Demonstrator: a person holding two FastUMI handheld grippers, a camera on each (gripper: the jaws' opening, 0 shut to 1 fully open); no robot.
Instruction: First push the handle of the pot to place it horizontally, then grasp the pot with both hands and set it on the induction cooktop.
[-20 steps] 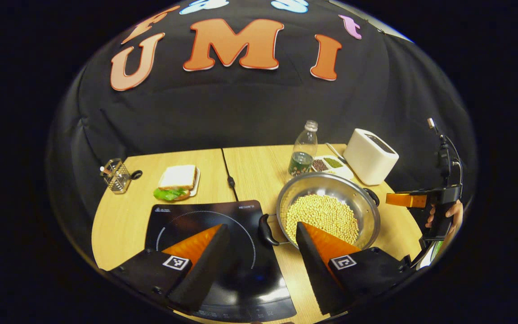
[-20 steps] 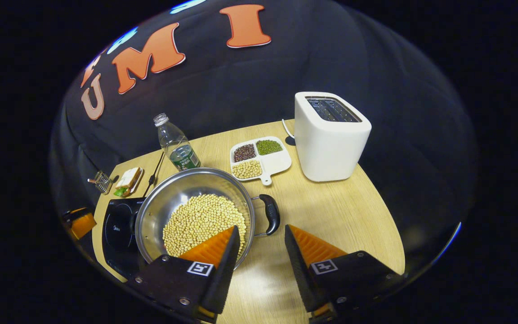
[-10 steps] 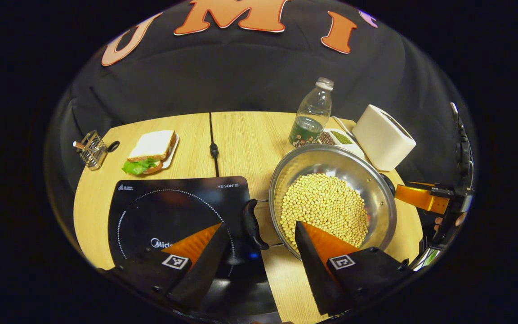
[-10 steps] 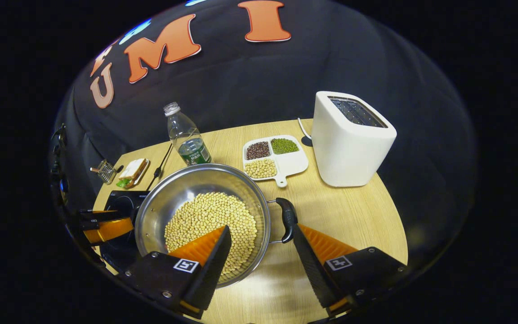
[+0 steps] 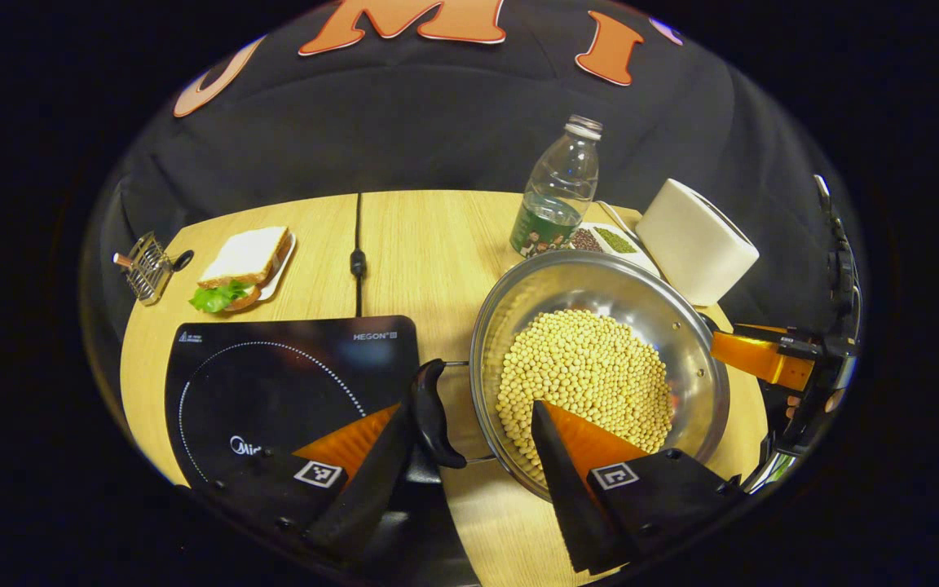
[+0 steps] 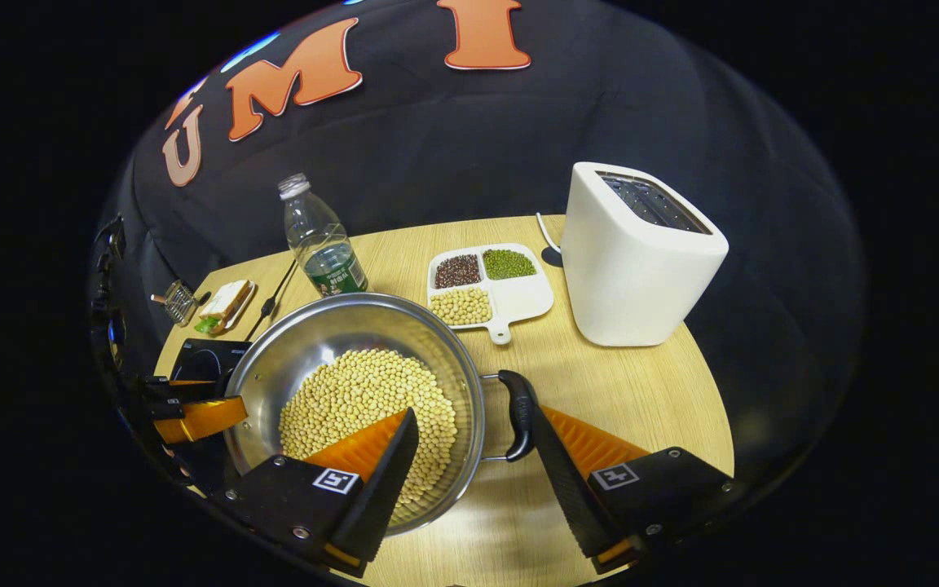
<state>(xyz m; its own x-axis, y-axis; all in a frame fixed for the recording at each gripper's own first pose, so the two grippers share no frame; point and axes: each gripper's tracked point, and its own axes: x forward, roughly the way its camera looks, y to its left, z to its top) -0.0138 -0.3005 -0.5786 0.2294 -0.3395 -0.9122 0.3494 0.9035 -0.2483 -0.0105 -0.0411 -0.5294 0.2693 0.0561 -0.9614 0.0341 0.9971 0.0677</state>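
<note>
Both grippers spread wide, left gripper (image 5: pixel 469 444) and right gripper (image 6: pixel 473 444) each straddling a pot (image 5: pixel 600 367) handle on desk (image 5: pixel 429 244).

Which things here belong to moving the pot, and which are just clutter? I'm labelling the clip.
Job: pot of beans, its handles, induction cooktop, left gripper, right gripper.

Lying about: toaster, water bottle, divided tray, sandwich, wire rack.
</note>
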